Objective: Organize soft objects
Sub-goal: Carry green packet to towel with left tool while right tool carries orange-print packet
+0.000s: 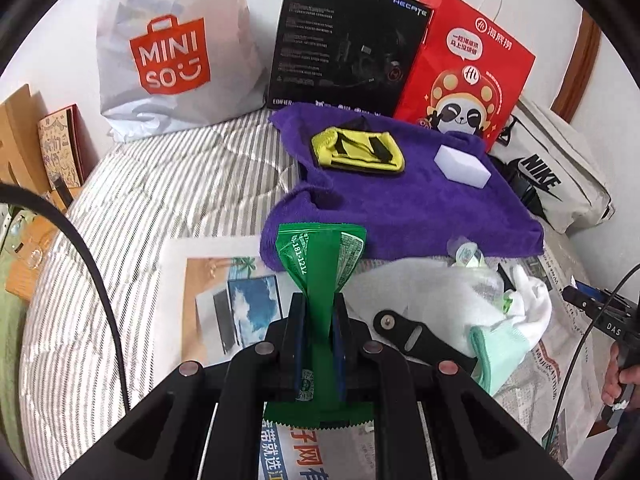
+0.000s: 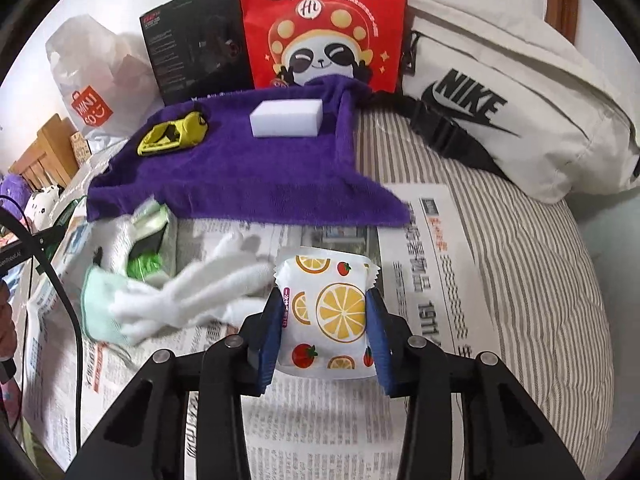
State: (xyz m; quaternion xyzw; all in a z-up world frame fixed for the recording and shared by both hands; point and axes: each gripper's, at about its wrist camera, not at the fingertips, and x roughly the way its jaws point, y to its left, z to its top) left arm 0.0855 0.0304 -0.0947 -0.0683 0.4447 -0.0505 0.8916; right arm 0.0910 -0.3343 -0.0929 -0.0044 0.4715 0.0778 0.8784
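Observation:
My left gripper is shut on a green foil packet, held upright above the bed near the front edge of the purple towel. My right gripper is shut on a white fruit-print packet above the newspaper. On the purple towel lie a yellow-and-black pouch, also in the right wrist view, and a white sponge block, also in the right wrist view. White socks and a mint cloth lie in front of the towel.
At the back stand a white MINISO bag, a black Hecate box and a red panda paper bag. A white Nike waist bag lies at the right. A printed picture sheet lies on the striped bedding.

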